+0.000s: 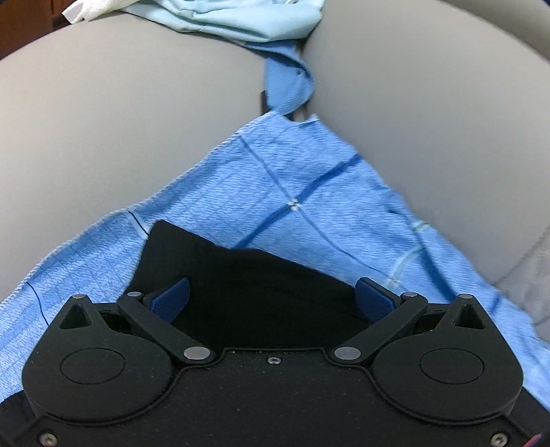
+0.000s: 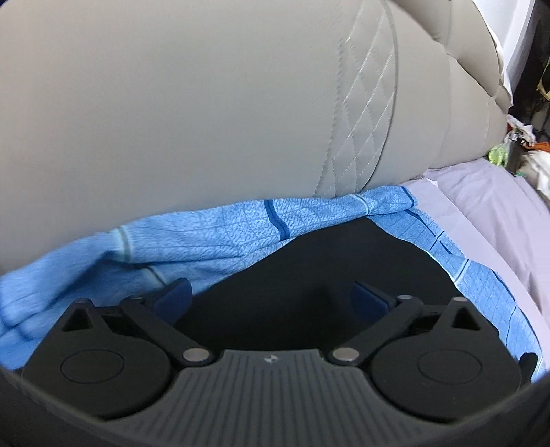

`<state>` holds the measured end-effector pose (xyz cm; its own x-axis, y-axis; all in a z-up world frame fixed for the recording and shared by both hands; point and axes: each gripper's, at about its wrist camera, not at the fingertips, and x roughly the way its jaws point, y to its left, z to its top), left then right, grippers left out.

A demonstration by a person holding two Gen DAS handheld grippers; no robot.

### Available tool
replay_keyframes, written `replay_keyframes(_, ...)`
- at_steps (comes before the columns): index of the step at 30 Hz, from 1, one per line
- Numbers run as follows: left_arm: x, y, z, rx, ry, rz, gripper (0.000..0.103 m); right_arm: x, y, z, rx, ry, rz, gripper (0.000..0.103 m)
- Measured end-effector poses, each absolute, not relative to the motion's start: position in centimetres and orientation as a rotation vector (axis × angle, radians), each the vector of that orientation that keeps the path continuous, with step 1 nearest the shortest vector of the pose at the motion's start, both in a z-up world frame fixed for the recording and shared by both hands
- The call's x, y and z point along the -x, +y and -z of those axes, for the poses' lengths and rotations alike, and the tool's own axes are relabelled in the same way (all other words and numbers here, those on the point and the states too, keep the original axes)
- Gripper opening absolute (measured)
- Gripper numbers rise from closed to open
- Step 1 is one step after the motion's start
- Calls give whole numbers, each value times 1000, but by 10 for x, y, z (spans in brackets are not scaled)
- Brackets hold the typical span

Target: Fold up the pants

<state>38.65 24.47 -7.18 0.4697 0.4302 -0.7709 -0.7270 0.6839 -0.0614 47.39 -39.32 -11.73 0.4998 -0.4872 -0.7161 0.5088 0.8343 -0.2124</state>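
Note:
Black pants (image 1: 247,285) lie on a blue checked cloth (image 1: 282,192) spread over a grey sofa. In the left wrist view my left gripper (image 1: 271,295) is open, its blue pads (image 1: 172,297) wide apart just above the black fabric. In the right wrist view the black pants (image 2: 343,261) fill the space ahead of my right gripper (image 2: 271,295), which is also open with its blue pads (image 2: 369,299) spread over the fabric. Neither gripper holds anything. The pants' full outline is hidden by the gripper bodies.
The grey sofa cushions (image 1: 120,120) surround the cloth, with a stitched backrest (image 2: 206,103) close ahead of the right gripper. A light blue garment (image 1: 240,17) lies at the back. A lavender sheet (image 2: 481,213) and clutter (image 2: 519,144) are at the right.

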Motion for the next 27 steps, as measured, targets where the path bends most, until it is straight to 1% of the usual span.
replay_keyframes(4, -393, 245, 81, 361, 815, -804, 103, -480, -402, 128, -108, 866, 619, 102)
replay_keyframes(5, -393, 246, 82, 363, 803, -817, 103, -479, -405, 127, -132, 866, 619, 99)
replay_keyframes(6, -393, 248, 84, 367, 800, -832, 103, -478, -406, 126, -133, 865, 608, 91)
replay_keyframes(7, -393, 250, 86, 374, 798, -845, 103, -477, -406, 124, -119, 859, 608, 74)
replay_keyframes(8, -392, 250, 85, 382, 793, -851, 103, -474, -406, 122, -102, 850, 616, 62)
replay_keyframes(9, -392, 251, 86, 391, 793, -855, 103, -472, -406, 119, -87, 847, 631, 34)
replay_keyframes(10, -392, 250, 85, 388, 795, -859, 98, -470, -406, 116, -87, 851, 636, 15)
replay_keyframes(11, -390, 249, 83, 379, 788, -873, 80, -466, -409, 112, -105, 859, 630, 12)
replay_keyframes(12, -387, 245, 80, 358, 774, -909, 64, -463, -414, 109, -131, 861, 616, 8)
replay_keyframes(13, -384, 242, 76, 331, 773, -930, 45, -458, -418, 105, -162, 862, 606, 5)
replay_keyframes(14, -382, 240, 73, 324, 775, -904, 33, -452, -422, 99, -192, 850, 599, 4)
replay_keyframes(15, -379, 237, 68, 315, 772, -872, 26, -446, -425, 94, -211, 841, 590, 3)
replay_keyframes(16, -374, 235, 62, 311, 757, -833, 6, -439, -428, 87, -226, 828, 581, 3)
replay_keyframes(20, -351, 229, 36, 333, 717, -769, 5, -403, -436, 57, -259, 768, 557, 4)
replay_keyframes(23, -329, 226, 16, 291, 674, -737, 5, -367, -447, 37, -283, 718, 545, 3)
replay_keyframes(27, -289, 223, -6, 279, 663, -680, 4, -305, -463, 24, -308, 658, 552, 3)
